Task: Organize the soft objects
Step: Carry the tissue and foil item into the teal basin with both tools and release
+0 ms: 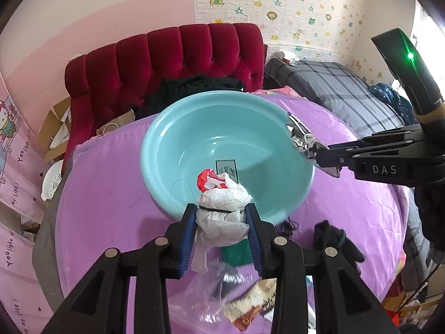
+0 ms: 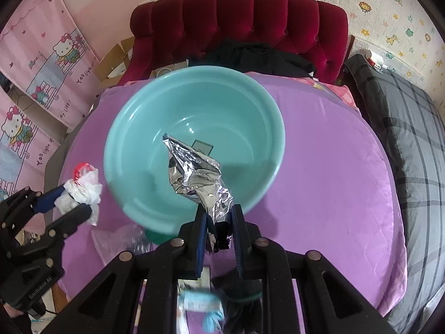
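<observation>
A teal plastic basin (image 1: pixel 180 128) (image 2: pixel 133 117) stands on the purple bedspread (image 1: pixel 105 194) (image 2: pixel 319 167). My left gripper (image 1: pixel 221 208) is shut on a crumpled white plastic bag with red print (image 1: pixel 222 194), held over the basin's near rim; it also shows in the right wrist view (image 2: pixel 83 189). My right gripper (image 2: pixel 218 211) is shut on a crumpled silver foil bag (image 2: pixel 194 172), held over the basin's near rim; the left wrist view shows the foil bag (image 1: pixel 301 139) at the basin's right rim.
On the spread near me lie a dark sock (image 1: pixel 336 239), a green knit piece (image 1: pixel 236 253), a clear plastic bag (image 1: pixel 205 292) and a snack wrapper (image 1: pixel 250 306). A red tufted headboard (image 1: pixel 167 64) with dark clothes (image 1: pixel 194 89) is behind; a plaid bed (image 2: pixel 403 128) lies right.
</observation>
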Demonstrator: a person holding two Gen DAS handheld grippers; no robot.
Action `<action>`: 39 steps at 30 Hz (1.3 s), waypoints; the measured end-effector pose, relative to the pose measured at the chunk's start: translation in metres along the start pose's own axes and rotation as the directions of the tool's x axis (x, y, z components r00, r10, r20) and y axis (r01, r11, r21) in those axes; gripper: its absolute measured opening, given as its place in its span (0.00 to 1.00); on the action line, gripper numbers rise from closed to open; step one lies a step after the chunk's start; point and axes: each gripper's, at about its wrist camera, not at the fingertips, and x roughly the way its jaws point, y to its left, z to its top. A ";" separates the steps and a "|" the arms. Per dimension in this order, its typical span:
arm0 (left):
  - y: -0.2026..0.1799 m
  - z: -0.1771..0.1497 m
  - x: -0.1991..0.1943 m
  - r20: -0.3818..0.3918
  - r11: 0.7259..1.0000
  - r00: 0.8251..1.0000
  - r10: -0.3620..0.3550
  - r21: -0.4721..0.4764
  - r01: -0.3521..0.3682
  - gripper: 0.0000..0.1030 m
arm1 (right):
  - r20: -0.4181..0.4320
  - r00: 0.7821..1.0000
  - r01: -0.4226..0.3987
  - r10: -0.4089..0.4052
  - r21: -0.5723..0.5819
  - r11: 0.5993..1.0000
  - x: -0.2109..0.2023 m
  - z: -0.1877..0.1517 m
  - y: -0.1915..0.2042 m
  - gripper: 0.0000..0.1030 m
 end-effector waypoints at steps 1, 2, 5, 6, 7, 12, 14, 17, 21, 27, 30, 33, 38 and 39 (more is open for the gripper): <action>0.001 0.004 0.005 -0.001 1.000 1.000 0.002 0.000 -0.002 0.37 | -0.001 1.000 -0.002 0.002 0.003 1.000 0.003 0.004 0.001 0.17; 0.002 0.008 0.010 -0.004 1.000 1.000 0.004 -0.002 -0.004 0.37 | -0.003 1.000 -0.005 0.005 0.008 1.000 0.006 0.009 0.001 0.17; 0.006 0.016 0.020 -0.002 1.000 1.000 -0.001 -0.010 0.001 0.37 | -0.005 1.000 -0.006 0.006 0.016 1.000 0.017 0.021 0.001 0.17; 0.007 0.019 0.025 -0.001 1.000 1.000 -0.005 -0.012 0.005 0.37 | -0.005 1.000 -0.007 0.008 0.019 1.000 0.020 0.025 0.001 0.17; 0.008 0.021 0.030 0.002 1.000 1.000 -0.008 -0.016 0.008 0.37 | -0.008 1.000 -0.012 0.012 0.023 1.000 0.025 0.030 0.001 0.17; 0.011 0.027 0.057 -0.017 0.999 1.000 -0.004 -0.039 0.004 0.37 | -0.011 0.999 -0.044 0.045 0.045 0.998 0.047 0.045 0.000 0.18; 0.011 0.030 0.064 -0.017 0.999 1.000 -0.004 -0.036 0.003 0.37 | -0.014 0.999 -0.046 0.047 0.049 0.998 0.057 0.049 -0.001 0.18; 0.008 0.035 0.078 -0.022 1.000 1.000 -0.001 -0.029 0.000 0.37 | -0.020 0.999 -0.047 0.048 0.058 0.997 0.071 0.054 -0.001 0.18; 0.008 0.039 0.096 -0.028 0.999 1.000 -0.011 -0.049 0.010 0.37 | -0.031 0.998 -0.057 0.059 0.079 0.995 0.090 0.058 -0.004 0.18; 0.008 0.044 0.122 -0.035 0.999 0.999 0.010 -0.037 -0.011 0.37 | -0.045 0.996 -0.076 0.080 0.087 0.993 0.115 0.064 -0.008 0.18; 0.009 0.044 0.131 -0.046 0.999 0.999 0.027 -0.037 -0.029 0.37 | -0.048 0.996 -0.072 0.076 0.088 0.994 0.124 0.067 -0.008 0.19; 0.012 0.044 0.137 -0.065 0.998 0.997 0.041 -0.046 -0.044 0.37 | -0.053 0.996 -0.073 0.079 0.097 0.993 0.129 0.068 -0.009 0.20; 0.014 0.045 0.130 -0.042 0.997 0.998 0.049 -0.063 -0.052 0.66 | -0.032 0.994 -0.098 0.101 0.091 0.991 0.124 0.070 -0.011 0.39; 0.013 0.045 0.127 -0.038 0.996 0.998 0.057 -0.068 -0.060 0.86 | -0.024 0.995 -0.095 0.097 0.092 0.991 0.121 0.070 -0.012 0.46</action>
